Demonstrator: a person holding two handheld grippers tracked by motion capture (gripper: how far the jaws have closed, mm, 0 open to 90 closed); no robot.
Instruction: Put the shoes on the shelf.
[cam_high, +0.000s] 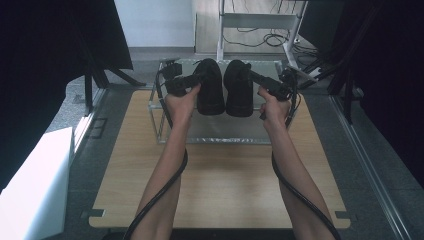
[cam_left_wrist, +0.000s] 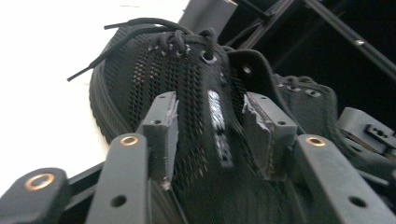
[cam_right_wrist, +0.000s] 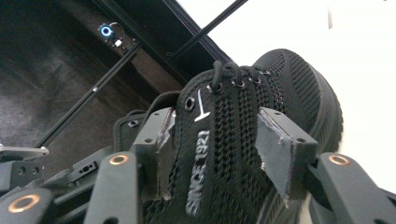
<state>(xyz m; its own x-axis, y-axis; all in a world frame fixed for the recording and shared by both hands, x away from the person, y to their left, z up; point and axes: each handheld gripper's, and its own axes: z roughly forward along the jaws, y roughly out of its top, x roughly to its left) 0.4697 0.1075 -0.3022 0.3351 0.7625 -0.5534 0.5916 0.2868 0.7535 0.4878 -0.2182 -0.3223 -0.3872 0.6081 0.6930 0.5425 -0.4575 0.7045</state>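
Two black mesh lace-up shoes are held side by side above a metal-framed rack (cam_high: 165, 131). My left gripper (cam_high: 194, 80) is shut on the left shoe (cam_high: 210, 89); in the left gripper view its jaws (cam_left_wrist: 212, 109) clamp the shoe's mesh side (cam_left_wrist: 149, 74) below the laces. Over on the other side, my right gripper (cam_high: 256, 79) is shut on the right shoe (cam_high: 238, 90). In the right gripper view, that gripper (cam_right_wrist: 215, 126) squeezes the side of its shoe (cam_right_wrist: 285, 79), printed "SINCE 1921". Each gripper view shows the other shoe (cam_left_wrist: 308, 100) just behind.
The rack stands at the far half of a wooden table (cam_high: 220, 190). A white box (cam_high: 35, 185) sits on the floor at the left. Black curtains and stand legs (cam_high: 95, 80) flank the table, and a white frame with cables (cam_high: 260, 25) stands behind it.
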